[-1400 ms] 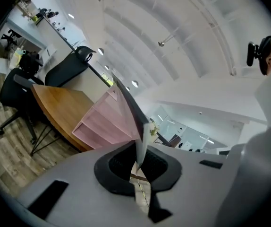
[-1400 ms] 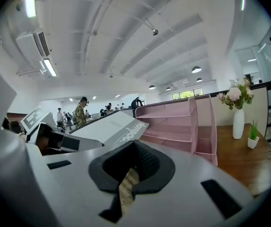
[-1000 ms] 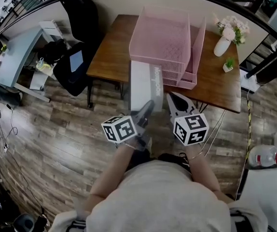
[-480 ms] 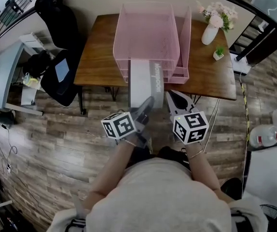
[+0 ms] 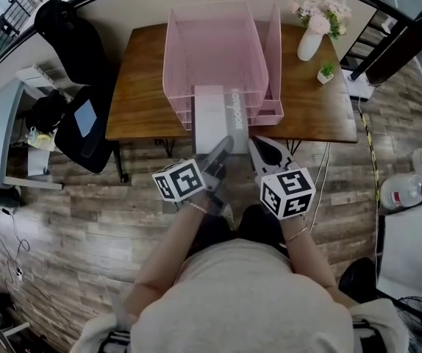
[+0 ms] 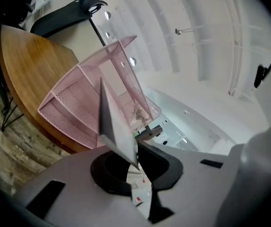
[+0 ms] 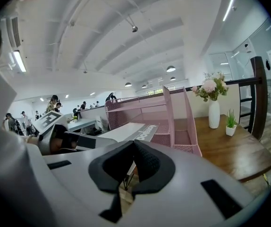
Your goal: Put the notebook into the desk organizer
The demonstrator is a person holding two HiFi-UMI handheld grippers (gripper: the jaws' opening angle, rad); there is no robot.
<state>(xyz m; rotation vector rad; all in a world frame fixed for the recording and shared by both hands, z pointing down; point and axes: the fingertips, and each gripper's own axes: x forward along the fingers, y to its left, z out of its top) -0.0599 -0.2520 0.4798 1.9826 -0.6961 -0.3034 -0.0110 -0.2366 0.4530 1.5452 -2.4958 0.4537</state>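
Notebook (image 5: 212,116) going into the pink desk organizer (image 5: 218,43) on the worktop (image 5: 141,94)

The left hand-held gripper (image 5: 224,147) is pinching the notebook's near corner, its jaws having just been easing apart slightly with the notebook between them. The notebook's far end is lying a little deeper in a lower tray than a second ago, its near end overhanging the worktop edge. The right hand-held gripper (image 5: 259,147) is hovering just beside it, clenched and empty, as before.
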